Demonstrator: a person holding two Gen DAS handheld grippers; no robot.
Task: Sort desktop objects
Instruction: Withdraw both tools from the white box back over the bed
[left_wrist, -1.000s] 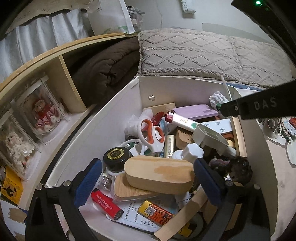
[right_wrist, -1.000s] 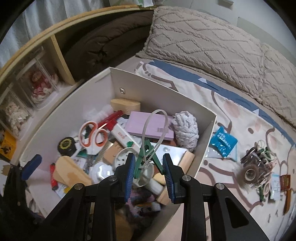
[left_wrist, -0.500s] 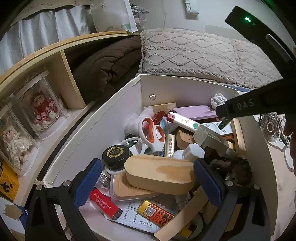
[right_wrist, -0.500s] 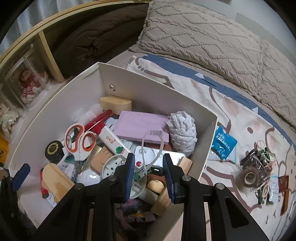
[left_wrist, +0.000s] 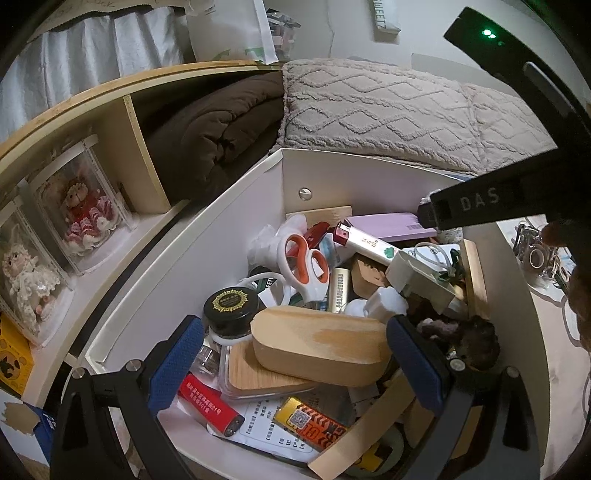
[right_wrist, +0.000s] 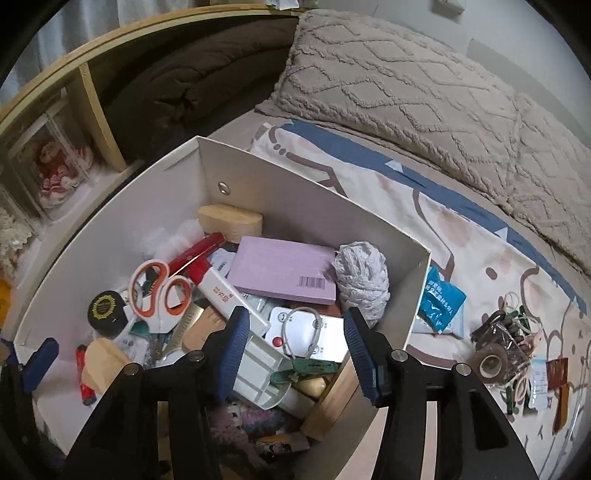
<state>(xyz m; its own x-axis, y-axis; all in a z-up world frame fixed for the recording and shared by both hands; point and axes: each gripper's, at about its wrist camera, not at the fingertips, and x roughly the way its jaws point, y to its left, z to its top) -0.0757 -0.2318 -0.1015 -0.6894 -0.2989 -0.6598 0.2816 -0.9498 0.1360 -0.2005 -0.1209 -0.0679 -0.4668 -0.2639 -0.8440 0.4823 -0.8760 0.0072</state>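
Observation:
A white box (right_wrist: 306, 192) (left_wrist: 354, 173) holds many small objects: orange-handled scissors (right_wrist: 159, 291) (left_wrist: 304, 260), a purple notebook (right_wrist: 284, 273), a ball of grey yarn (right_wrist: 364, 277), a wooden case (left_wrist: 321, 345) and a black jar (left_wrist: 231, 304). A green clip with a white loop (right_wrist: 312, 367) lies in the box just below my right gripper (right_wrist: 293, 349), which is open and empty above it. My left gripper (left_wrist: 293, 367) is open, with its fingers on either side of the wooden case.
A pile of tape rolls, rubber bands and clips (right_wrist: 509, 339) lies on the patterned cloth to the right of the box, beside a blue packet (right_wrist: 441, 302). Grey pillows (right_wrist: 424, 81) lie behind. A wooden shelf with dolls (left_wrist: 79, 218) stands to the left.
My right gripper has opened and let go of the green clip with the white loop, which now lies in the box. The left gripper has stayed put.

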